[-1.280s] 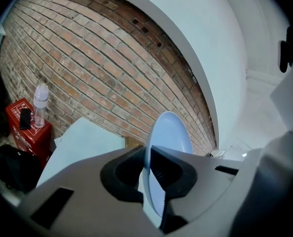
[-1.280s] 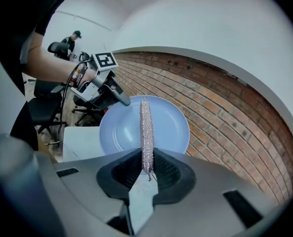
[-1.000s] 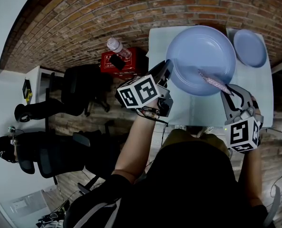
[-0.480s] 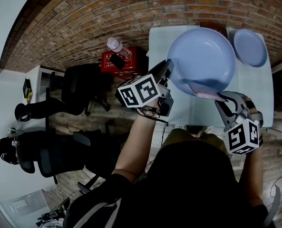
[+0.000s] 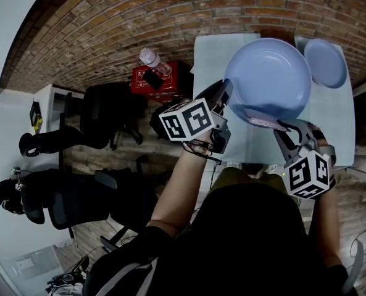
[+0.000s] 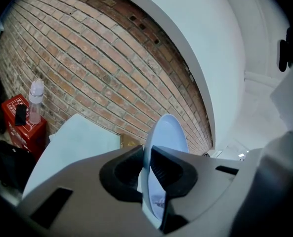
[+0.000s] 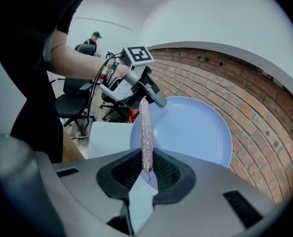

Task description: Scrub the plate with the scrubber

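A large light-blue plate (image 5: 268, 73) is held tilted above the pale table (image 5: 207, 60). My left gripper (image 5: 224, 98) is shut on its left rim; in the left gripper view the plate (image 6: 168, 132) stands edge-on between the jaws of that gripper (image 6: 147, 154). My right gripper (image 5: 282, 128) is shut on a thin, glittery pink scrubber (image 5: 261, 121), which lies against the plate's near edge. In the right gripper view the scrubber (image 7: 145, 127) rises from the right gripper (image 7: 146, 162) across the plate (image 7: 190, 127) on its left side.
A smaller blue plate (image 5: 324, 61) lies at the table's far right. Left of the table, by the brick wall, a red box (image 5: 155, 82) carries a clear bottle (image 5: 152, 60). Black office chairs (image 5: 102, 122) stand further left.
The scrubber has slid from the plate's middle right down to its near edge as the right gripper moved left. The plate and left gripper have shifted slightly right.
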